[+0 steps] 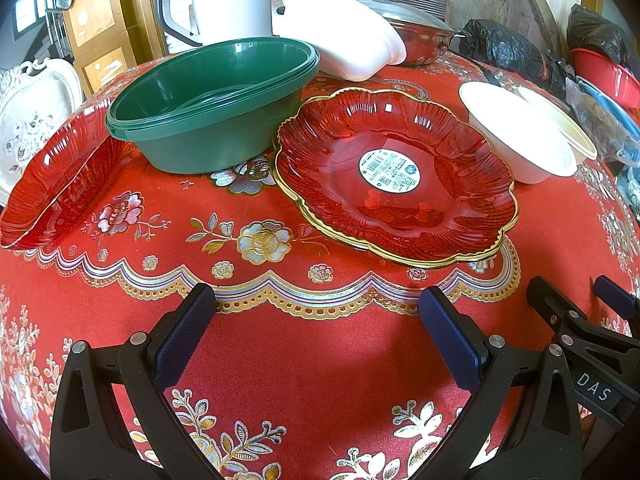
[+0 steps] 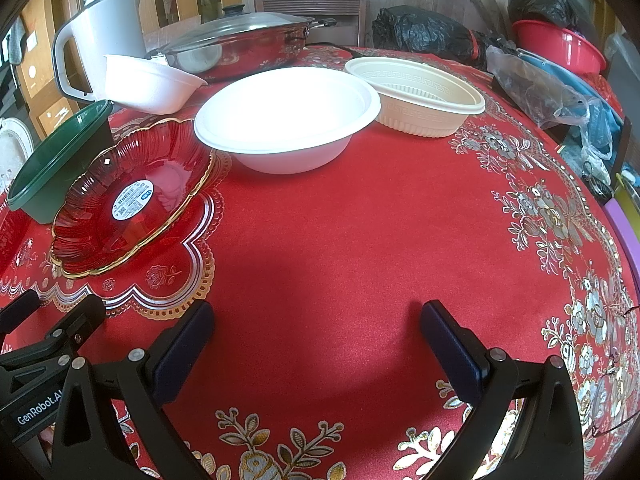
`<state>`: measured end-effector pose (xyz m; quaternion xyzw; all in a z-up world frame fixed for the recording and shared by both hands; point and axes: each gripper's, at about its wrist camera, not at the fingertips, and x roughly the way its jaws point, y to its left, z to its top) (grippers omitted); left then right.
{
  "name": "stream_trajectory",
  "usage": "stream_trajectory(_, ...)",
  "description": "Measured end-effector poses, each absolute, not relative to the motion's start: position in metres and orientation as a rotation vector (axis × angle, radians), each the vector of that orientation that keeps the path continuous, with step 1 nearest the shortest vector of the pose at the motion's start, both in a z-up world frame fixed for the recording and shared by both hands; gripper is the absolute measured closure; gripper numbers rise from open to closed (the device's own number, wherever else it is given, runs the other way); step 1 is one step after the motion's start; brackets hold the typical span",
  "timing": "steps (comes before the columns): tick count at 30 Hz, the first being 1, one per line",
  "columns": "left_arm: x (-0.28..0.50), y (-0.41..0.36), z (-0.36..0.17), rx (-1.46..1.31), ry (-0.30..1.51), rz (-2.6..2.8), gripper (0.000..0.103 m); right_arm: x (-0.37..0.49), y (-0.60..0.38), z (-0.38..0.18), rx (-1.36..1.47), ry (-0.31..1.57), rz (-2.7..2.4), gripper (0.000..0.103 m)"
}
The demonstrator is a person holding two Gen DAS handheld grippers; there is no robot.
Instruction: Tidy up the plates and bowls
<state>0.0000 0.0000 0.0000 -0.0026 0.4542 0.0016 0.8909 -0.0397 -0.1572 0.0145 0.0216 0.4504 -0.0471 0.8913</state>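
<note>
Judging by the spread, sorting has hardly begun: both the left gripper and the right gripper hover wide and empty. Red plate lies centre-right, green bowls already nested upper left, white bowl and cream bowl apart at upper centre.

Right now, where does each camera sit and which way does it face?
Left wrist: on the left gripper, low over the red tablecloth, facing the green bowls and red scalloped plate; its open fingers show, and the right gripper.
Right wrist: on the right gripper, facing the white bowl and cream bowl.
Shared: plate, both bowls.
</note>
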Motion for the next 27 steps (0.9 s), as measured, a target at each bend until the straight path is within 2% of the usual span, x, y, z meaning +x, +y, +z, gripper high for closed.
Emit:
stream_trajectory(19,-0.018,0.015,0.003,-0.012,0.96,0.001,0.001,-0.043,-0.153,0.016,0.029,0.947,-0.097,0.0)
stream_trajectory(27,-0.043,0.048,0.029,-0.017,0.859,0.043,0.001,-0.058,-0.135,0.047,0.009,0.875,-0.052,0.0)
